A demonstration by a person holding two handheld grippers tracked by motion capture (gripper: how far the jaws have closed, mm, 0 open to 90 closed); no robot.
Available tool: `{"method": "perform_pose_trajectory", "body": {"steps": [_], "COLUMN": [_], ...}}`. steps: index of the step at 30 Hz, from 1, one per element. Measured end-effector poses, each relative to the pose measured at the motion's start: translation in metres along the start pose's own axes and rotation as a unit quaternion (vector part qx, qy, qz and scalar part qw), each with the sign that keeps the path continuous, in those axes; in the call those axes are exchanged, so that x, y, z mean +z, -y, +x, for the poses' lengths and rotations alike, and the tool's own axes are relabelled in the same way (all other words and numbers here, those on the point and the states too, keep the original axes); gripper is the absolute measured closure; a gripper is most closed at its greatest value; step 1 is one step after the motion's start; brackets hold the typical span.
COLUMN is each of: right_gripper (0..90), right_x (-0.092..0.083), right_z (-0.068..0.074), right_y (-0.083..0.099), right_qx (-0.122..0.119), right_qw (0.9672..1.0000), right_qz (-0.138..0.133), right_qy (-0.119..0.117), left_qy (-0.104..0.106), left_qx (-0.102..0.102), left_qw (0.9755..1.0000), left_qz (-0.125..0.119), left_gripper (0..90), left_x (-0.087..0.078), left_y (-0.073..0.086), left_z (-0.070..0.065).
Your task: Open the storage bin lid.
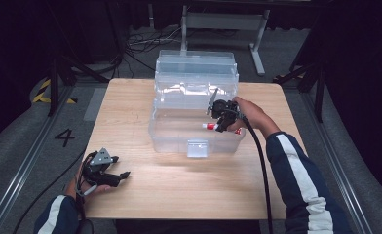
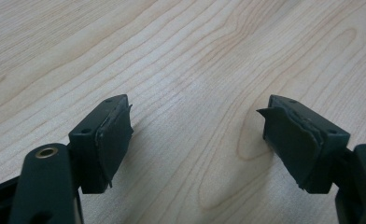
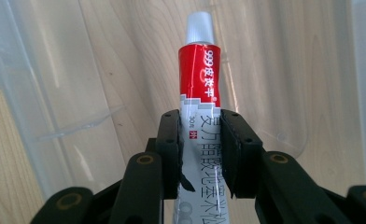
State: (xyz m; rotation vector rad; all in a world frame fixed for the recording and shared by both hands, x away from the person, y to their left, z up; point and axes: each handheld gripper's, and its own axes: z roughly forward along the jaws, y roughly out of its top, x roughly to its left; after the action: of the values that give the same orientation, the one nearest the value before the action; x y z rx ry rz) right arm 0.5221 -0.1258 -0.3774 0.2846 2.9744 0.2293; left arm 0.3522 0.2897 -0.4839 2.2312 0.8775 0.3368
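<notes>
I see a tube (image 3: 200, 84) with a red band, white cap and grey-and-white lower part printed in red and grey characters. The box (image 1: 195, 105) is clear, the table (image 1: 130, 112) pale wood grain. My sleeves (image 1: 306, 190) are dark with white stripes.

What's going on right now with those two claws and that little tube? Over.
Right gripper shut on tube, inside clear bin. Left gripper open, idle over table. Nothing in the way.
</notes>
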Motion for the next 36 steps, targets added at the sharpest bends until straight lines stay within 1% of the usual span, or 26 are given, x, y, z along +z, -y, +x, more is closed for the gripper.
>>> {"method": "perform_pose_trajectory", "body": {"steps": [4,7,10,13,18,20,21,24,30,32,36], "right_gripper": [70.8,70.8,70.8,70.8,70.7,70.7,70.7,70.6,70.2,69.4,68.8], "right_x": [0.005,0.007,0.009,0.010,0.011,0.012,0.012,0.013,0.014,0.013,0.010], "right_z": [0.002,0.002,0.004,0.004,0.004,0.005,0.005,0.005,0.005,0.005,0.005], "right_y": [-0.001,-0.002,-0.002,-0.001,0.000,0.000,0.000,0.000,0.001,0.001,0.003], "right_qx": [-0.002,-0.004,-0.012,-0.008,-0.010,-0.009,-0.011,-0.012,-0.010,-0.009,-0.005], "right_qw": [1.0000,0.9999,0.9998,0.9998,0.9996,0.9996,0.9995,0.9994,0.9993,0.9993,0.9995], "right_qz": [0.001,-0.001,0.003,0.004,0.008,0.006,0.009,0.006,0.009,0.002,-0.005], "right_qy": [-0.002,-0.014,-0.017,-0.020,-0.026,-0.025,-0.027,-0.031,-0.035,-0.037,-0.032], "left_qy": [0.000,0.000,0.000,0.000,0.000,0.000,0.000,0.000,0.000,0.000,0.000], "left_qx": [0.000,0.001,0.001,0.001,0.001,0.001,0.001,0.001,0.001,0.001,0.002], "left_qw": [1.0000,1.0000,1.0000,1.0000,1.0000,1.0000,1.0000,1.0000,1.0000,1.0000,1.0000], "left_qz": [0.000,0.000,0.000,0.000,0.000,0.000,0.000,0.000,0.000,0.000,0.001], "left_gripper": [23.7,23.6,23.6,23.6,23.6,23.6,23.6,23.6,23.6,23.6,23.6], "left_x": [0.000,0.000,0.000,0.000,0.000,0.000,0.000,0.000,0.000,0.000,0.000], "left_y": [0.000,0.000,0.000,0.000,0.000,0.000,0.000,0.000,0.000,0.000,0.000], "left_z": [0.000,0.000,0.000,0.000,0.000,0.000,0.000,0.000,0.000,0.000,0.000]}}
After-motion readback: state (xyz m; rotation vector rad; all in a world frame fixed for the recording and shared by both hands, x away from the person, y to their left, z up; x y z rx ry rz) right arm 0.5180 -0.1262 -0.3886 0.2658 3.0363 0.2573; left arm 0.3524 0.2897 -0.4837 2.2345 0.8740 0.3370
